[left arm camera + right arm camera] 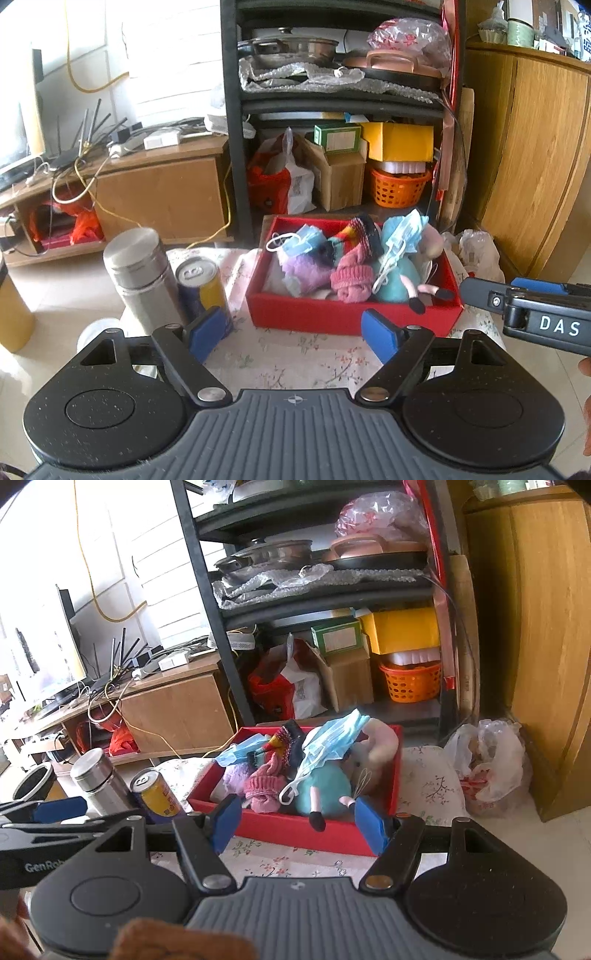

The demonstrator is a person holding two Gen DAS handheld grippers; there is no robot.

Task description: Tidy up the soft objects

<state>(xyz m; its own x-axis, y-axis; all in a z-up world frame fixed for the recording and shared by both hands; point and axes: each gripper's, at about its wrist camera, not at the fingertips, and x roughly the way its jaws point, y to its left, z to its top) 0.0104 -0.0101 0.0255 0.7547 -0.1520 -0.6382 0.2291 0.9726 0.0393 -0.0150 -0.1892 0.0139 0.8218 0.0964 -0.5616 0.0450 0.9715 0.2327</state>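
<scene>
We hold both claws back from the red box (314, 314), which sits on the table (295, 354) with its flowered cloth. The left claw (297, 332) has its blue pads spread wide with nothing between them, and its jaws are opening a little further. The right claw (297, 821) is also spread, its pads parted over the near wall of the box and pinching nothing.

The soft things are all piled inside the box: a pink knitted sock (351, 278), a lilac plush piece (306, 269), a striped sock (356, 230), a teal stuffed toy (397, 275) with thin limbs hanging over the front wall, and blue face masks (400, 230) draped on top. At the far right corner lies a pale plush shape (376, 744), perhaps another toy; we cannot make it out clearly.

Left of the box stand a steel flask (142, 275) and a yellow can (201, 286), touching or nearly so. A white plastic bag (487, 762) rests on the floor to the right.
</scene>
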